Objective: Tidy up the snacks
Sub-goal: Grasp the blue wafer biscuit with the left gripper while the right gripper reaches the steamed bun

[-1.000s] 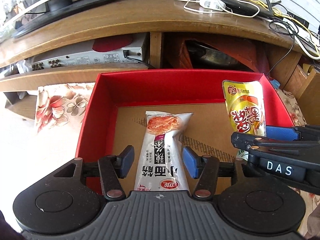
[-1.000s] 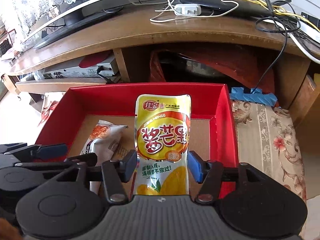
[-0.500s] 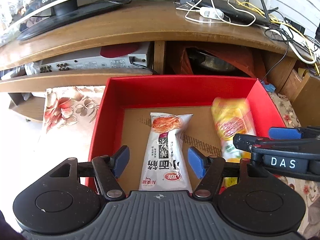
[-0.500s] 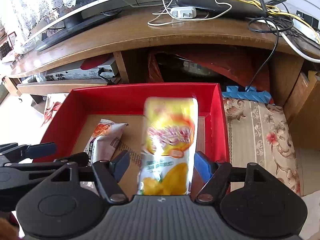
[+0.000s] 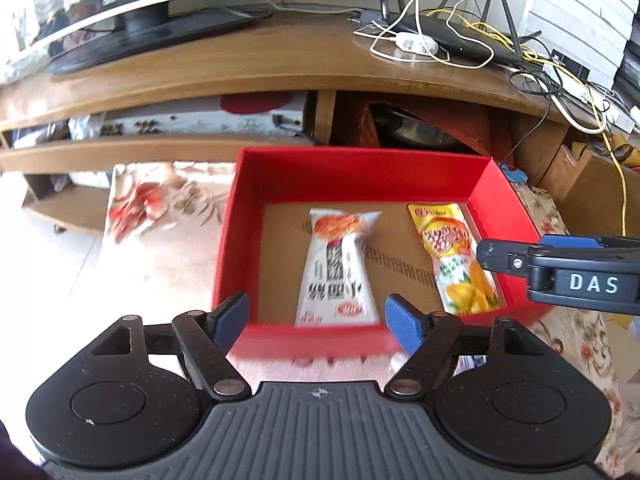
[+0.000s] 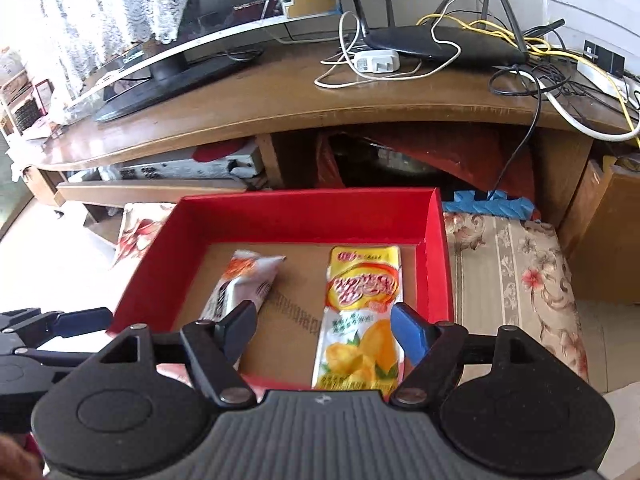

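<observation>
Red box sits on a floral cloth, cardboard floor showing inside. Two packets lie flat in it, apart: yellow mango packet toward 3 o'clock, near the right wall; white snack packet toward 9 o'clock, tilted.

Right gripper at 6 o'clock, jaws opening, blue-padded fingers clear of both packets. The mango packet's lower half shows between them, untouched.

Left gripper enters at 8 o'clock, only partly in frame.

Wooden desk at 12 o'clock carries a monitor, router and white charger among tangled cables.
</observation>
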### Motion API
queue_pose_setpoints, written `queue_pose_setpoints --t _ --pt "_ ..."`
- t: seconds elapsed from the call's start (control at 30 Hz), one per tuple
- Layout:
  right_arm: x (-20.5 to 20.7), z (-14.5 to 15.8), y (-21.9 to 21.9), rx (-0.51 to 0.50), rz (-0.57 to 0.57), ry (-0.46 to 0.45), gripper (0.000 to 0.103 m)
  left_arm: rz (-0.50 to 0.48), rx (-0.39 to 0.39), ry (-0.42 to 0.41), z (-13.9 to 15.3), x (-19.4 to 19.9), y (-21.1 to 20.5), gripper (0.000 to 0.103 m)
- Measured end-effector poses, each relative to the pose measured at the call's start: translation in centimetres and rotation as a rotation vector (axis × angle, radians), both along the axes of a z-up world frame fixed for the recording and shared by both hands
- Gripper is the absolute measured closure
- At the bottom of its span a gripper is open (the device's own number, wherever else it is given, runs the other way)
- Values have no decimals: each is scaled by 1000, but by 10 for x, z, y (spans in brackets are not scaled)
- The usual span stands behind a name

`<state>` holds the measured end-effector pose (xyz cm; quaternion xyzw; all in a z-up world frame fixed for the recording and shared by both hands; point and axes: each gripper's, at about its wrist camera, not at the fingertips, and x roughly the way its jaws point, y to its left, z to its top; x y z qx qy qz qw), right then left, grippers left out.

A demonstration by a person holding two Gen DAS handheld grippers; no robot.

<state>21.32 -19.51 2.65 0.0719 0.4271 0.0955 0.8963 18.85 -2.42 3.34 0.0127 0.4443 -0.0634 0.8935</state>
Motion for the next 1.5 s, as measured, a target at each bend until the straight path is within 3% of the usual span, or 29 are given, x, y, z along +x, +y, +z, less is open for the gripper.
queue_pose_setpoints --t 0.17,0.33,0.5,0.73,0.83,1.07,1.13,1.33,1.5 --pt "-27 2 6 4 35 17 28 16 -38 41 -3 -24 18 22" --pt "-45 -11 13 60 68 104 25 23 -51 73 -7 -43 29 21" --pt "-44 -26 18 170 44 209 25 38 -64 65 -5 -50 38 20" --pt "-29 -41 44 221 11 287 21 64 -91 51 -1 -51 52 19" --pt "-23 -45 58 196 11 282 12 77 -99 49 -1 -52 60 19" --pt "-18 -68 65 116 34 281 11 103 -103 75 -8 -51 75 18" --pt "-22 -69 59 100 44 284 20 100 -104 80 -9 -53 77 18" --pt "-56 -57 50 20 145 300 33 59 -102 98 -12 -56 70 18" --pt "-92 -48 37 -23 197 308 35 21 -76 120 -19 -59 58 17"
